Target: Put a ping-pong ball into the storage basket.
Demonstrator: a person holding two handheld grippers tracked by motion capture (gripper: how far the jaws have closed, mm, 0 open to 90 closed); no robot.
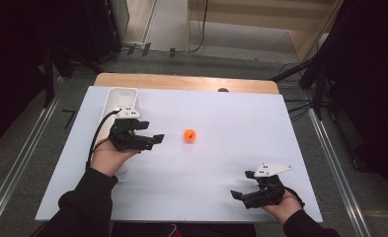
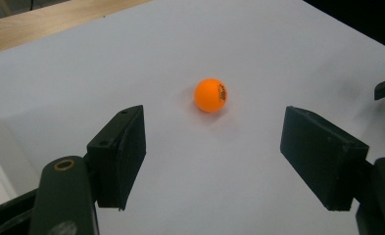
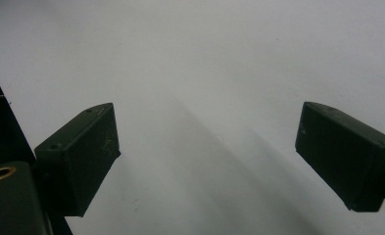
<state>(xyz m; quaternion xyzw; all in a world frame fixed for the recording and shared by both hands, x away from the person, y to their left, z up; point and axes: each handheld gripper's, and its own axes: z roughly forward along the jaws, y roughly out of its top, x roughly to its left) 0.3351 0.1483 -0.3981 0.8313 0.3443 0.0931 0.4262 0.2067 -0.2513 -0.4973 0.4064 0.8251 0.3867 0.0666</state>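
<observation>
A white container [image 1: 122, 101] is seen standing near the far left corner of the worktop [image 1: 221, 197], its long side running toward the far edge. Just in front of it, on the near side, the left gripper [image 1: 152, 132] is held in the person's left hand [image 1: 108, 157], with a black cable looping back from its body along the left side of the hand. Its jaws are pointed to the right across the worktop and are parted, with nothing gripped between them. In the left gripper view the gap between the two black jaws is shown wide, and bare white surface is seen through it.

An orange ball [image 1: 189, 135] is located near the middle of the worktop, slightly toward the left half, resting directly on the white surface. It lies a short way beyond the tips of the left gripper and apart from them; no contact is made. In the left gripper view the ball [image 2: 210, 95] is seen ahead of the jaws, roughly centred between them, with a dark printed mark on its right side.

The right gripper [image 1: 244, 184] is held close to the near right corner of the worktop, well apart from the ball. Its jaws are also spread open and hold nothing.
</observation>
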